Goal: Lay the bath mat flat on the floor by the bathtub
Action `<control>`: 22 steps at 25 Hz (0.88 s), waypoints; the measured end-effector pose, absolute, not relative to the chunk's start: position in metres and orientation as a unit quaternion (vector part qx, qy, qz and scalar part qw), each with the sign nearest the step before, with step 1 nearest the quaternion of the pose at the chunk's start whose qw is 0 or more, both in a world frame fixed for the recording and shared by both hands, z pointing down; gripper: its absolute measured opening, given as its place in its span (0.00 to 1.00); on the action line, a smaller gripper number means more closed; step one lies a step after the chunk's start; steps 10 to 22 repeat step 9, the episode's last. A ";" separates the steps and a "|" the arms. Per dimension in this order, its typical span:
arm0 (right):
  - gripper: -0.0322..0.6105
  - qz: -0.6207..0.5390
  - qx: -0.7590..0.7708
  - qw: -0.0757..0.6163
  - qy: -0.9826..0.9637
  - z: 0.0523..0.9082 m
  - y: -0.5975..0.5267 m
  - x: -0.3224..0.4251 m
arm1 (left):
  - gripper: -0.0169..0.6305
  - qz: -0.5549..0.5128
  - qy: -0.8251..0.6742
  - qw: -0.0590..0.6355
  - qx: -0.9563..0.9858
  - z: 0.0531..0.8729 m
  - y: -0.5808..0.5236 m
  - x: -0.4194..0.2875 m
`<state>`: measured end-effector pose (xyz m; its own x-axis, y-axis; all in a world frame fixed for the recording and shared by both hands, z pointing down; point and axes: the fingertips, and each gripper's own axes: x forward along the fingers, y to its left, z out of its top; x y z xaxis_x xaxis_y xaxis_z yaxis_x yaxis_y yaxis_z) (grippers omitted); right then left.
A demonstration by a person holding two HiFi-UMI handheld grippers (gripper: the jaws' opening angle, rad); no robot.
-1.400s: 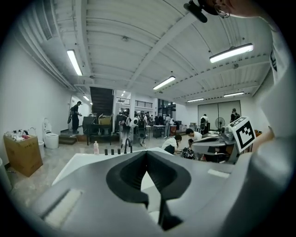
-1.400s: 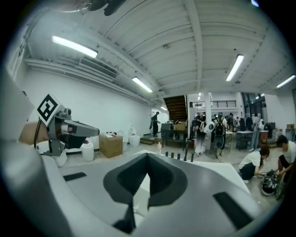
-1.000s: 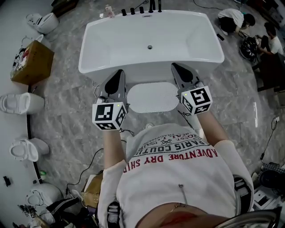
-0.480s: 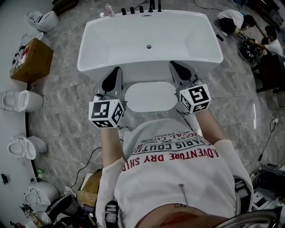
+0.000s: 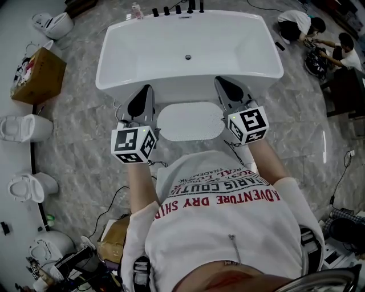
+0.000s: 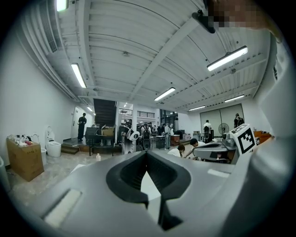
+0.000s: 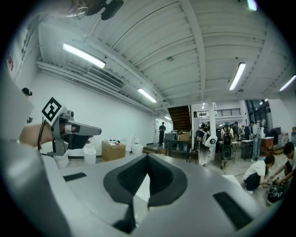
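Observation:
The white oval bath mat [image 5: 190,121] lies flat on the grey marble floor, right against the near side of the white bathtub [image 5: 108,63]. My left gripper [image 5: 147,91] hovers above the mat's left end, shut and empty. My right gripper [image 5: 220,81] is above the mat's right end, also shut with nothing in it. Both point forward toward the tub, held level well above the floor. In the left gripper view the jaws [image 6: 146,153] meet with nothing between them. The right gripper view shows the same at its jaws [image 7: 148,157].
A cardboard box [image 5: 37,77] and several white toilets [image 5: 25,130] line the left wall. Taps [image 5: 177,9] stand on the tub's far rim. Two people crouch at the top right [image 5: 302,25]. Cables trail on the floor behind the person's left arm [image 5: 114,202].
Both grippers stay shut and have drifted slightly left in the view. The mat lies where it was beside the tub.

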<state>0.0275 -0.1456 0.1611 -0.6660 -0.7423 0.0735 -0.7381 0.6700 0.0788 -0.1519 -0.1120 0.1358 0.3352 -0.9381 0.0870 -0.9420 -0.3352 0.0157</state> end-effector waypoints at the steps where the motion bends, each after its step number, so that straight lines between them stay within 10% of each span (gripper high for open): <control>1: 0.06 -0.022 0.405 0.051 -0.913 0.162 -0.145 0.029 | 0.04 0.033 -0.576 0.031 0.816 0.137 -0.112 -0.150; 22: 0.06 -0.030 0.415 0.070 -0.907 0.167 -0.145 0.037 | 0.04 0.043 -0.577 0.035 0.815 0.143 -0.111 -0.144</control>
